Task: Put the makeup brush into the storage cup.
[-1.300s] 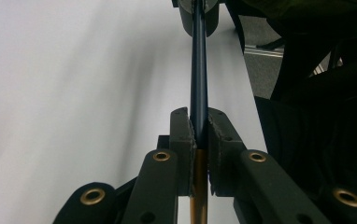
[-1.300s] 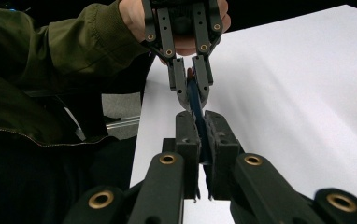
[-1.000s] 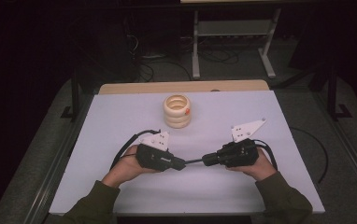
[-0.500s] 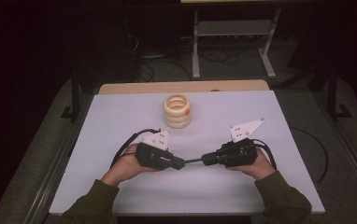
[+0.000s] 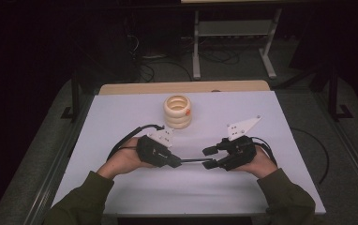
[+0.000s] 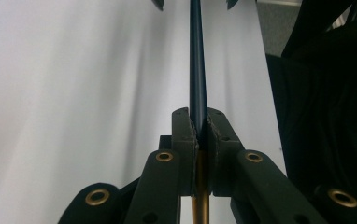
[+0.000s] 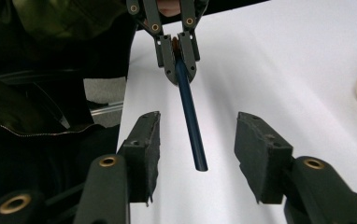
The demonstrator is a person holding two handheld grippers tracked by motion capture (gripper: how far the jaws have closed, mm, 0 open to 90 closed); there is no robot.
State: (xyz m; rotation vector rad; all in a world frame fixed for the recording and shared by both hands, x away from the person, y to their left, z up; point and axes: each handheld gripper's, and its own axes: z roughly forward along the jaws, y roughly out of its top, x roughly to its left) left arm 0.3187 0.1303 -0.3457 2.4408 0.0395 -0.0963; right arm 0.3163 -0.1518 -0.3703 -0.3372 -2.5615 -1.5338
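Facing hand-held grippers (image 5: 193, 161), pencil (image 5: 192, 161) between

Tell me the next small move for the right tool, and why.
Probably close the right tool on the dark rod. Its jaws stand open on either side of the rod's free end, while the left tool clamps the far end, so a handover looks ready.

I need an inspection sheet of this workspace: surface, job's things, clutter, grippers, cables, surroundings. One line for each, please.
Surface: white table, wooden strip at its far edge.
Job's things: dark blue rod held level above the table; stack of cream rings standing farther back.
Clutter: nothing seen.
Grippers: left gripper shut on the rod's end; right gripper open, jaws on either side of the rod's free end, not touching it.
Cables: black cable looping from the left gripper; another trails off the table's right.
Surroundings: dark room, metal frame, floor cables.
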